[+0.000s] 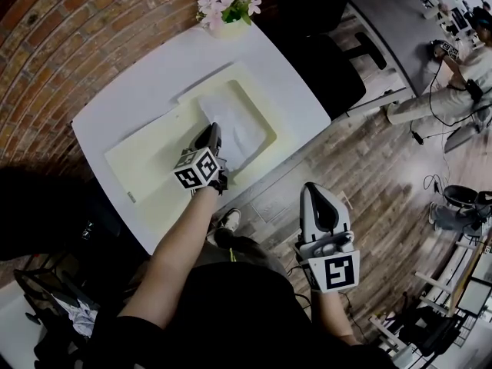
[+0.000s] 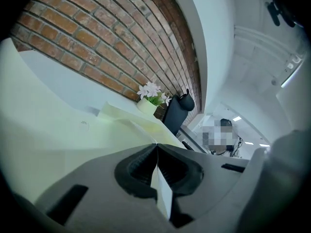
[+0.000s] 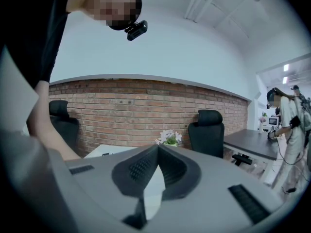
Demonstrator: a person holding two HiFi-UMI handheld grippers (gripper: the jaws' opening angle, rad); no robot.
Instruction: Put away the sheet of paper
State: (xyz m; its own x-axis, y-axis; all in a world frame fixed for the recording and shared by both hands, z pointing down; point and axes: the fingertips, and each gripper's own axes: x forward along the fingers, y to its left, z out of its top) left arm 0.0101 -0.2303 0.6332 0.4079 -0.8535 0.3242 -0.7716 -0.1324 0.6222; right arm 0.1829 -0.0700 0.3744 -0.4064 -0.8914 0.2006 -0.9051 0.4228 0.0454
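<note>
A white sheet of paper (image 1: pixel 240 120) lies inside the right half of an open pale yellow folder (image 1: pixel 150 164) on a white table (image 1: pixel 115 110). My left gripper (image 1: pixel 213 131) is over the folder's middle, at the sheet's left edge, with its jaws shut. In the left gripper view (image 2: pixel 156 145) a raised yellow edge of the folder (image 2: pixel 124 114) runs right up to the tips; whether they pinch it I cannot tell. My right gripper (image 1: pixel 311 193) hangs off the table's near side above the floor. Its own view (image 3: pixel 156 148) shows the jaws shut with nothing between them.
A pot of pale flowers (image 1: pixel 225 4) stands at the table's far corner by the brick wall (image 1: pixel 69 44). A black office chair (image 1: pixel 323 52) is right of the table, with a dark desk (image 1: pixel 400 14) beyond. Another person (image 1: pixel 450 87) stands at the far right.
</note>
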